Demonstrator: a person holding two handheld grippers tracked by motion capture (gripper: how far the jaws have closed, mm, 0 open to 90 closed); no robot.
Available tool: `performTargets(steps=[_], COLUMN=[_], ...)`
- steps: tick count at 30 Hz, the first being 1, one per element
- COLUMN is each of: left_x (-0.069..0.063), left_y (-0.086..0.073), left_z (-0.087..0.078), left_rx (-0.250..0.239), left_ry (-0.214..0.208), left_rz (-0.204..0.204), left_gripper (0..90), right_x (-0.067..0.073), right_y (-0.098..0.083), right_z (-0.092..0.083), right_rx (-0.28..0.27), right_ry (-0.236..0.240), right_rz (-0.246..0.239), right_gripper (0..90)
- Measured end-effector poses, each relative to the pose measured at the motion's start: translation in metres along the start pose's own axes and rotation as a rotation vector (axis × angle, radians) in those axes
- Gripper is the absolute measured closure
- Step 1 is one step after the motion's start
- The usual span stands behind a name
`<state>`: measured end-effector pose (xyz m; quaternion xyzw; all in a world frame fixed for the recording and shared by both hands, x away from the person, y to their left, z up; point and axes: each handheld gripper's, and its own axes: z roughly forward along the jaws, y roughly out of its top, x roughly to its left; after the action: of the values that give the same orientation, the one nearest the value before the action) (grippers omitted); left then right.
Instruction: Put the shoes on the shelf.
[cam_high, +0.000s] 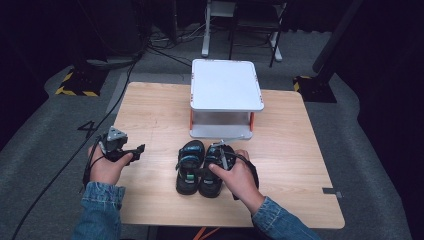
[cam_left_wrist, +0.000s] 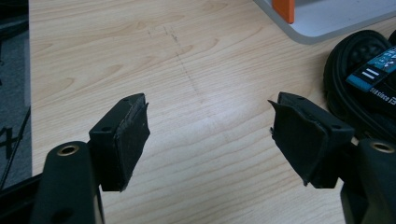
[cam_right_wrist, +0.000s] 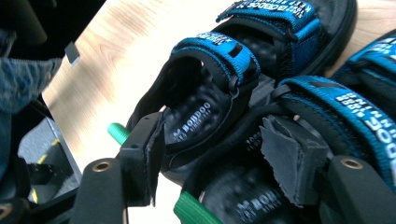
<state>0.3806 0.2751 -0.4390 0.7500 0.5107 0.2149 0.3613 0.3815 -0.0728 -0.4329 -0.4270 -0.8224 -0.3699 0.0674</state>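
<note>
We note a light wooden table (cam_high: 150, 105) carrying everything. At its far middle stands a white two-tier plastic stand with orange posts (cam_high: 226, 85). Just in front of it, near the table's middle, lie two black sandals with blue straps, side by side and touching: the left sandal (cam_high: 189, 165) and the right sandal (cam_high: 212, 182), toes toward the stand.

The right gripper (cam_right_wrist: 210, 154) sits over the sandals' heel ends; its jaws stand apart, straddling the inner heel straps of both sandals, one jaw beside each, nothing pinched that we can make out. Green pull loops (cam_right_wrist: 194, 210) show at the heels.

The left gripper (cam_left_wrist: 210, 135) hovers above bare wood left of the sandals, jaws spread wide, grasping nothing.
</note>
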Motion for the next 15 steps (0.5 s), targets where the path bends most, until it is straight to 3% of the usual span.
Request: performTargets(steps=[3,6,10,14,15], left_x=[0.000,0.001,0.000,-0.001,-0.002], left_y=[-0.001,-0.003,-0.004,-0.003,-0.003], left_z=[-0.002,-0.002,-0.001,0.001,0.002], left_rx=[-0.002,0.000,0.008,0.013,0.013], left_ry=[0.005,0.009,0.007,0.002,0.004], left_rz=[-0.006,-0.009,-0.010,0.000,-0.002], left_gripper=[27.5,27.5,27.5,27.4,27.4], right_x=[0.002,0.009,0.007,-0.002,0.001], right_y=[0.002,0.001,0.002,0.005,0.004], right_z=[0.005,0.012,0.013,0.010,0.011], right_rx=[-0.004,-0.016,-0.018,-0.009,-0.008], right_ry=[-0.002,-0.039,-0.027,0.001,-0.030], right_rz=[0.008,-0.011,0.011,0.069,0.032], right_gripper=[39.0,37.1,37.3,46.0,47.7])
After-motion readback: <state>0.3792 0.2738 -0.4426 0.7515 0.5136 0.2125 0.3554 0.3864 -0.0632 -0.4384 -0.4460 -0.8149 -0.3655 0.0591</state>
